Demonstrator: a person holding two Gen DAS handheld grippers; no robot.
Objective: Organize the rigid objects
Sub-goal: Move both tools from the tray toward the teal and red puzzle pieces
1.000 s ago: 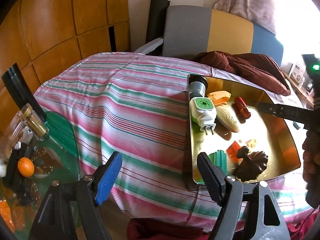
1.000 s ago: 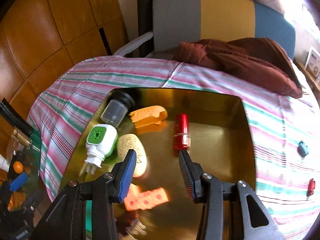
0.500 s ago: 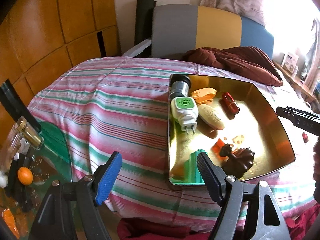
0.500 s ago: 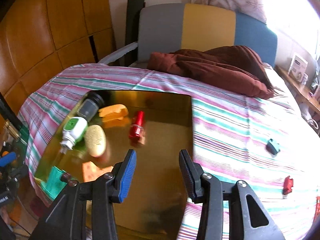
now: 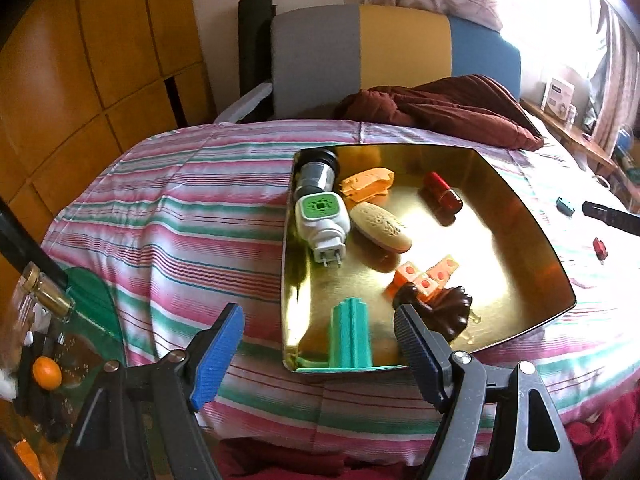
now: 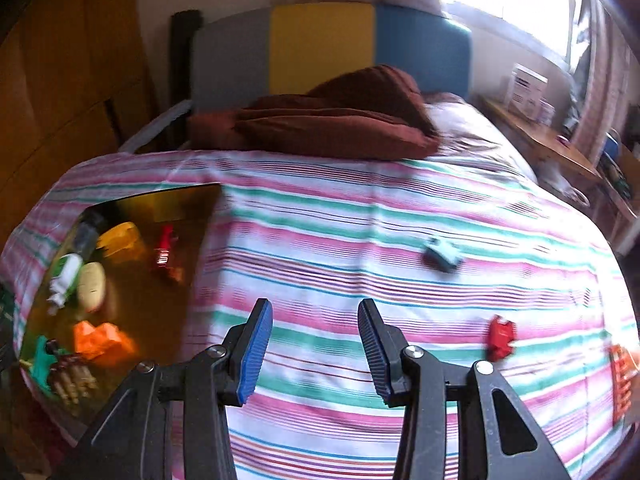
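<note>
My left gripper (image 5: 316, 348) is hanging over the near edge of the bed, jaws spread wide with nothing in them. Landmark is the gold tray (image 5: 520, 216) sitting on the striped bedspread (image 5: 192, 216). My right gripper (image 6: 316, 344) is off past the tray's right side, over bare bedspread, jaws partly open and empty too.

Inside the tray, nearest corner first: a teal plastic piece (image 5: 350, 336) standing upright against the near rim, with a dark brown lumpy thing (image 5: 448, 312) just beside it. Behind those, orange blocks with dots (image 5: 424, 276). Further in, a white plug-in with a green face (image 5: 322, 220) lies prongs toward me by the tray's left wall, touching a beige oval thing (image 5: 380, 226). Past that, an orange clip-like piece (image 5: 366, 186), a grey cylinder with a black cap (image 5: 316, 172) in the far left corner, and a red tube (image 5: 442, 194) further right.

Outside the tray, to its right on the bedspread: a small red piece (image 6: 500, 338) nearer me, a small teal-blue piece (image 6: 442, 254) further out. Beyond the tray a maroon blanket (image 5: 440, 110) is bunched against the headboard (image 5: 360, 52).
</note>
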